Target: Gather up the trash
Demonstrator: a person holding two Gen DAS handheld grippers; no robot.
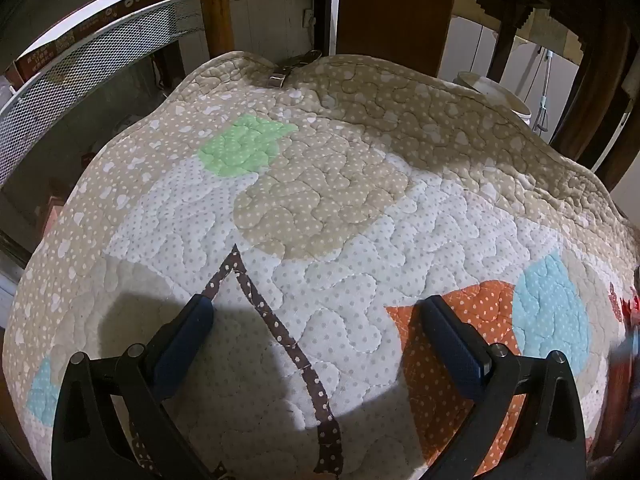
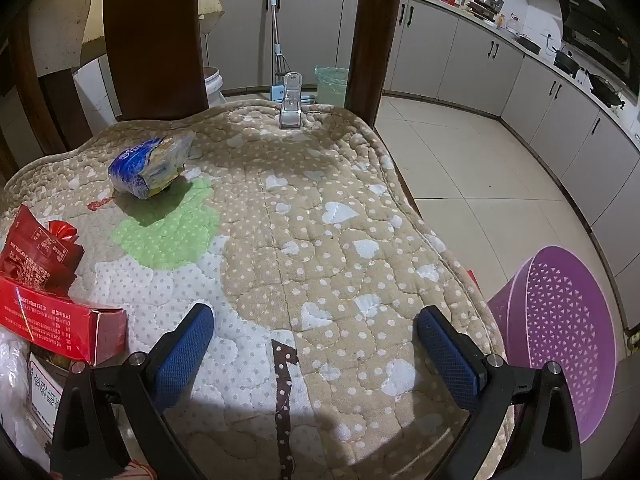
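Observation:
A crumpled blue and yellow wrapper (image 2: 150,168) lies on the quilted cloth (image 2: 320,240) toward its far left. At the left edge sit a red foil packet (image 2: 38,250) and a red carton (image 2: 60,322), with a white plastic bag (image 2: 14,376) and a labelled item (image 2: 42,392) below them. A purple perforated bin (image 2: 560,340) stands on the floor to the right of the table. My right gripper (image 2: 316,330) hovers open over the cloth, well short of the wrapper, holding nothing. My left gripper (image 1: 318,320) is open above bare quilt (image 1: 320,200), with no trash between its fingers.
A metal clip (image 2: 290,108) pins the cloth at the far edge, seen also as a clip (image 1: 286,72) in the left view. Wooden chair backs (image 2: 154,40) rise behind the table. A white bucket (image 2: 212,86), a mop (image 2: 276,40) and a green-lined bin (image 2: 331,84) stand beyond, by kitchen cabinets (image 2: 480,60).

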